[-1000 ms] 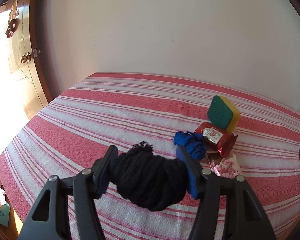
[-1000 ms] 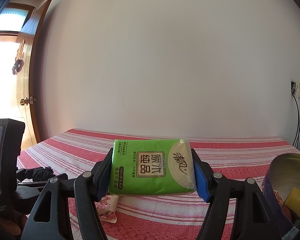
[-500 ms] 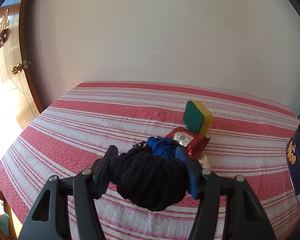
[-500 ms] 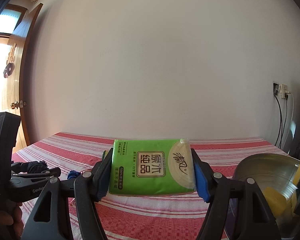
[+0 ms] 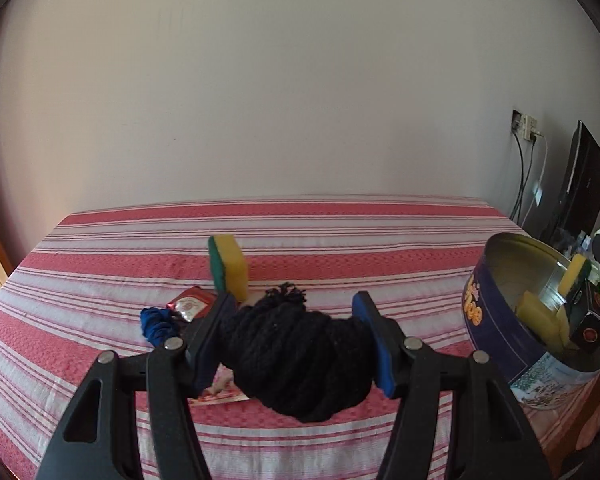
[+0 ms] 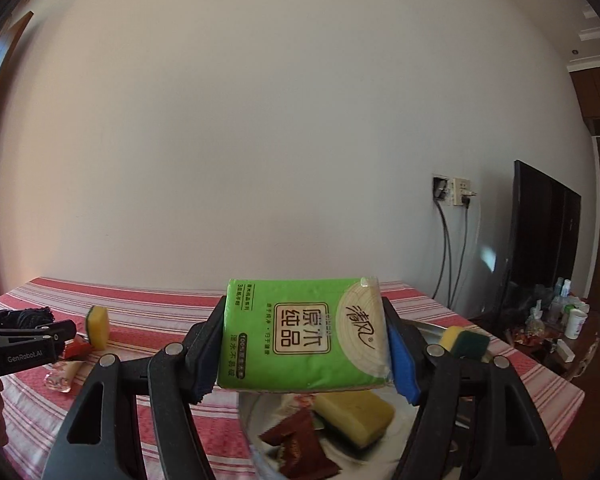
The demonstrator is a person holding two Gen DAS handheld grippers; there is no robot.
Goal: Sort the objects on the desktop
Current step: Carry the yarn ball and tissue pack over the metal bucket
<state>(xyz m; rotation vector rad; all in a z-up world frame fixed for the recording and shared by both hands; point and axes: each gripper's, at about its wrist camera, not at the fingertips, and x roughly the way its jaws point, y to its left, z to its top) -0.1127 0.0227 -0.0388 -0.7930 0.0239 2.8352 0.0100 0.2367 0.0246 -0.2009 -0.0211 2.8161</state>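
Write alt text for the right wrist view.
The right gripper clamps a green tissue pack above an open round tin holding yellow sponges and a dark red packet. Behind lies a red-striped tablecloth; at far left, the left gripper carries black yarn.

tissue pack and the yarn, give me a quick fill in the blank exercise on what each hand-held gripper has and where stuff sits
The right hand-held gripper is shut on a ____ tissue pack.
The left hand-held gripper holds a bundle of ____ yarn.
A yellow sponge lies inside the round ____.
On the striped cloth a sponge stands beside a ____ packet.

Missing words: green; black; tin; red
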